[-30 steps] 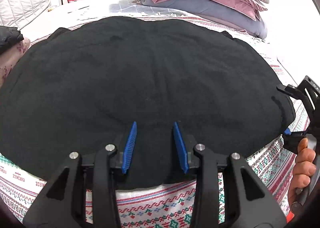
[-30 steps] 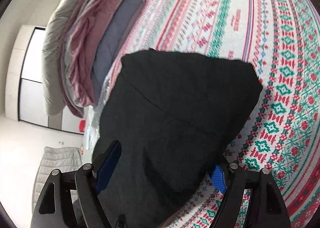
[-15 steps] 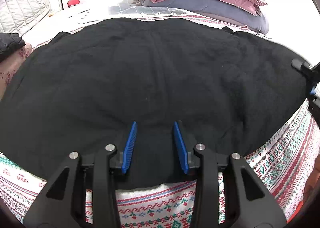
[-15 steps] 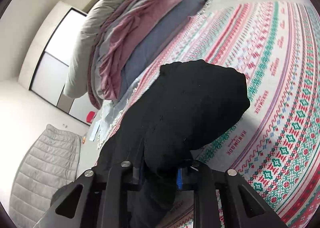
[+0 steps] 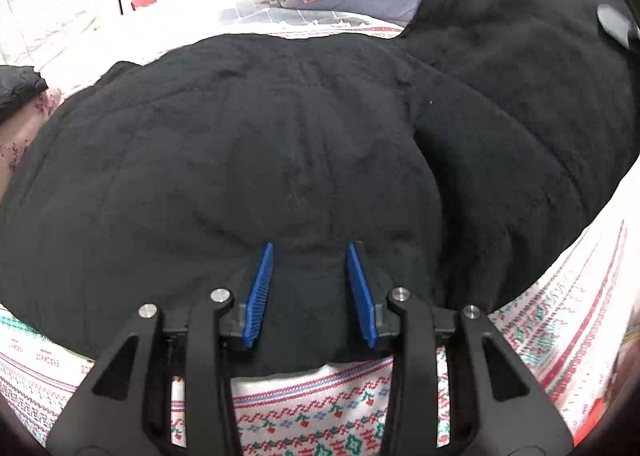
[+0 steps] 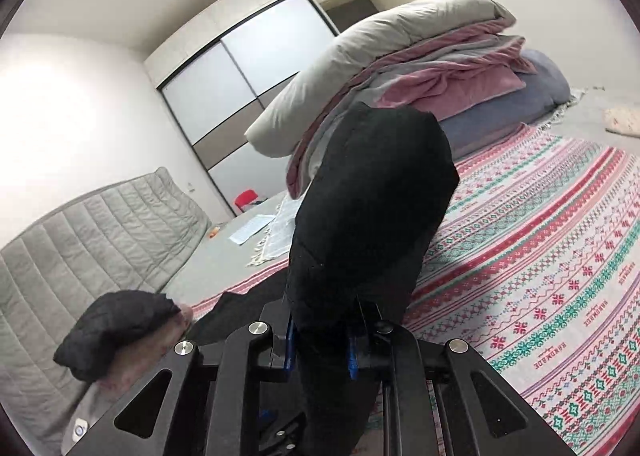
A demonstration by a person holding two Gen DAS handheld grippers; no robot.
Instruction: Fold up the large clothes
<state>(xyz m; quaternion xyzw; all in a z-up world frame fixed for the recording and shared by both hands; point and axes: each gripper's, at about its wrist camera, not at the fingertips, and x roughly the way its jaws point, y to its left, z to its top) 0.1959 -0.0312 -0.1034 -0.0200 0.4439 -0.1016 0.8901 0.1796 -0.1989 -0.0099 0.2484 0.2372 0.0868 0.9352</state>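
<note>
Patterned red-and-green knit bedspread (image 6: 540, 256) covers the bed, big stack of folded grey, pink and blue duvets (image 6: 420, 68) at the far end, grey quilted mattress (image 6: 88, 232) leaning left, white sliding wardrobe (image 6: 240, 88) behind.

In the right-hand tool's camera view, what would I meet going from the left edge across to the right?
Grey quilted mattress → small black bundle → lifted black garment gripped in the right gripper → patterned bedspread.
</note>
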